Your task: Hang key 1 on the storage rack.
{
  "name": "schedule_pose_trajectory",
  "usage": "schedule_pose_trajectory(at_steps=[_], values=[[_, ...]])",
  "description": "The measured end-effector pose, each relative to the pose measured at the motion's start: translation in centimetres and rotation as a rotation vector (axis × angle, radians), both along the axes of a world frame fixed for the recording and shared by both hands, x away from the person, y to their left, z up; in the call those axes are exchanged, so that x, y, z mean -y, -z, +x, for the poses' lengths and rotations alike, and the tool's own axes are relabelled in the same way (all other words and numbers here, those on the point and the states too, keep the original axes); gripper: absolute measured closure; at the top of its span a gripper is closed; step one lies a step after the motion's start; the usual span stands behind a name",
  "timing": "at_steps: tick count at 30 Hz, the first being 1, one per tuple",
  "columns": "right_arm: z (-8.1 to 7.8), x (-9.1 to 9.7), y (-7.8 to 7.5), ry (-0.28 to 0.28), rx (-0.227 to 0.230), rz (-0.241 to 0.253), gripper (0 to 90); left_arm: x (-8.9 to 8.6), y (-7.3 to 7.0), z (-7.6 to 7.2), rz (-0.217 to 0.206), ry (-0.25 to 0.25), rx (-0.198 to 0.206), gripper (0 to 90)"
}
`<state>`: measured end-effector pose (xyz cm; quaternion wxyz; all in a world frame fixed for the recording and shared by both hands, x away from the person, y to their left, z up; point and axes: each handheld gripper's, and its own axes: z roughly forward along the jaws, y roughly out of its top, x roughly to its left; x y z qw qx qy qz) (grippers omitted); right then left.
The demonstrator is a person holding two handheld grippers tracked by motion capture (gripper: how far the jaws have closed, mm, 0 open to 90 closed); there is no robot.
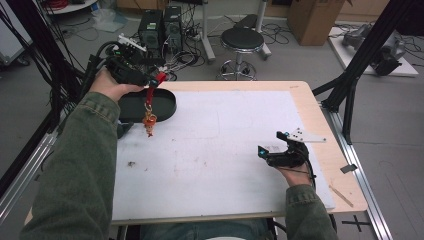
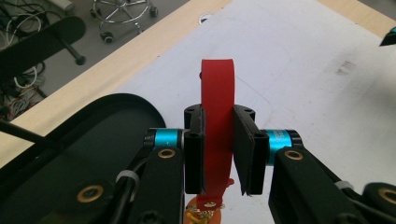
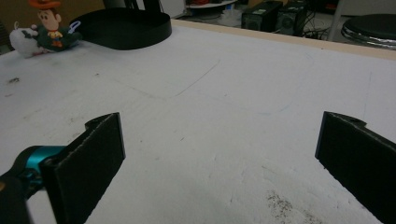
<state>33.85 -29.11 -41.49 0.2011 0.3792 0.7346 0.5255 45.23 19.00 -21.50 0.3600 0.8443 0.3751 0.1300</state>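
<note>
Left gripper (image 1: 156, 80) clamps the red strap (image 2: 216, 126), figure keychain (image 1: 149, 123) dangling just near-side of the black tray (image 1: 167, 102); right gripper (image 1: 274, 145) gapes, well apart.

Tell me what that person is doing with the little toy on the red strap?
A person holds a gripper in each hand. The left gripper is shut on the red strap, so the small figure charm dangles above the white table, beside the black oval tray. The right gripper waits open over the table, holding nothing.
</note>
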Motion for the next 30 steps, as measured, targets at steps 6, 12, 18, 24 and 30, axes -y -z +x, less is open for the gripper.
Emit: schedule_pose_trajectory(at_steps=[6,12,18,24,30], values=[[0.2,-0.1,0.1,-0.006,0.001,0.003,0.4,-0.8,-0.9,0.9,0.000,-0.004,0.016,75.0],[0.1,0.0,0.1,-0.003,-0.006,0.001,0.4,-1.2,-2.2,1.9,-0.017,-0.005,0.010,75.0],[-0.2,0.2,0.1,0.000,-0.005,0.000,0.4,-1.3,-3.4,3.2,-0.010,-0.022,0.007,75.0],[-0.3,-0.1,0.2,-0.011,-0.018,-0.010,0.4,-0.8,-3.5,4.5,0.003,-0.037,-0.003,75.0],[-0.2,-0.1,0.3,-0.015,-0.025,-0.006,0.4,-0.6,-3.3,6.3,-0.011,-0.060,-0.006,75.0]])
